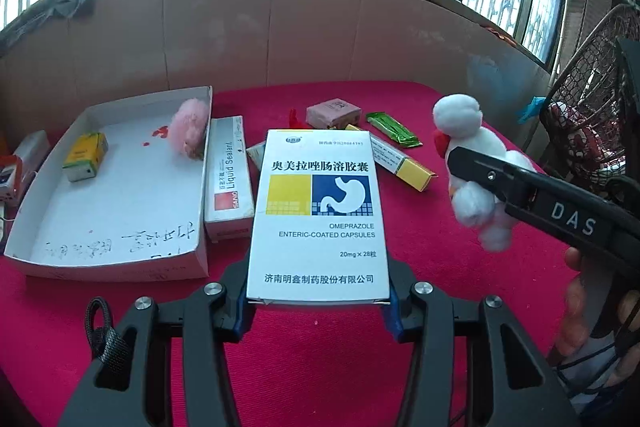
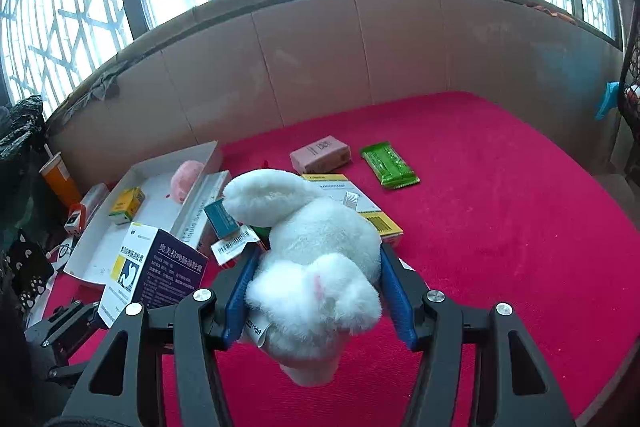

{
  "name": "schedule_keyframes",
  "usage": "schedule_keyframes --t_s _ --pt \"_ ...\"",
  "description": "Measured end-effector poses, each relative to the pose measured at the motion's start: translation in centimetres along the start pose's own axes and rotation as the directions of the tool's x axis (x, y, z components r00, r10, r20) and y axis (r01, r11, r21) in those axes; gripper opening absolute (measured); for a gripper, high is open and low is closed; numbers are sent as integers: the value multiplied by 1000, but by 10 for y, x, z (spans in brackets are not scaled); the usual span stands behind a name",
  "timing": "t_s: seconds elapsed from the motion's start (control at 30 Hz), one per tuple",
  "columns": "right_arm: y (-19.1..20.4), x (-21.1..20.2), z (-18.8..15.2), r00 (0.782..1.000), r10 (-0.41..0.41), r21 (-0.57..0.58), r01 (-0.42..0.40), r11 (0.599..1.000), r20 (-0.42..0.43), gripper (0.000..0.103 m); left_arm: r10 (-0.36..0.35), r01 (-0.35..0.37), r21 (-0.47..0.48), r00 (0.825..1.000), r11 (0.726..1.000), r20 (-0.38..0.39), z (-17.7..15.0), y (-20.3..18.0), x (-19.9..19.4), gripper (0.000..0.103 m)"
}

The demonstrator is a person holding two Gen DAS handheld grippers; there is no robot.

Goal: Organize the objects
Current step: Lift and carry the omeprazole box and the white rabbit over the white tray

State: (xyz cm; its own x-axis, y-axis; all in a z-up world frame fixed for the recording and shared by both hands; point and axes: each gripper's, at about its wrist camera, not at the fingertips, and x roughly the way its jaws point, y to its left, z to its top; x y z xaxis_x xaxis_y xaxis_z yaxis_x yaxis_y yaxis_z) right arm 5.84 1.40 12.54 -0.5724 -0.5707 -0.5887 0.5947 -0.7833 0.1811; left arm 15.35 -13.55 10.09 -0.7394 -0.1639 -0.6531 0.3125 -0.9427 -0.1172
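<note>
- left tongs (image 1: 318,301) clenched on white cardboard omeprazole box (image 1: 318,215), held above the red cloth
- right tongs (image 2: 314,291) clenched on white plush toy (image 2: 316,263)

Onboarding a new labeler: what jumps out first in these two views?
The omeprazole capsule box, clamped in the left gripper, fills the left wrist view. The white plush toy, squeezed in the right gripper, hangs over the red cloth. The white cardboard tray lies left.

My left gripper (image 1: 318,301) holds the capsule box (image 1: 318,215) above the cloth (image 1: 400,347), the tray (image 1: 108,211) to its left. My right gripper (image 2: 316,291) holds the plush toy (image 2: 316,259) to the right, the wrapped packet (image 2: 390,165) behind.
</note>
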Motion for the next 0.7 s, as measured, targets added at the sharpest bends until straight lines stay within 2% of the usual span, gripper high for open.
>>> schedule_keyframes --t_s 0.2,0.47,0.7 --pt "4 -3 1 1000 -2 -9 2 1000 11 63 29 -29 4 999 1000 15 -2 4 -7 49" --pt "19 -20 19 997 3 -9 -2 1000 75 63 55 -56 6 996 998 65 7 16 -23 49" --pt "38 -13 13 999 3 -47 -1 999 50 63 93 -93 -13 992 996 84 7 36 -33 49"
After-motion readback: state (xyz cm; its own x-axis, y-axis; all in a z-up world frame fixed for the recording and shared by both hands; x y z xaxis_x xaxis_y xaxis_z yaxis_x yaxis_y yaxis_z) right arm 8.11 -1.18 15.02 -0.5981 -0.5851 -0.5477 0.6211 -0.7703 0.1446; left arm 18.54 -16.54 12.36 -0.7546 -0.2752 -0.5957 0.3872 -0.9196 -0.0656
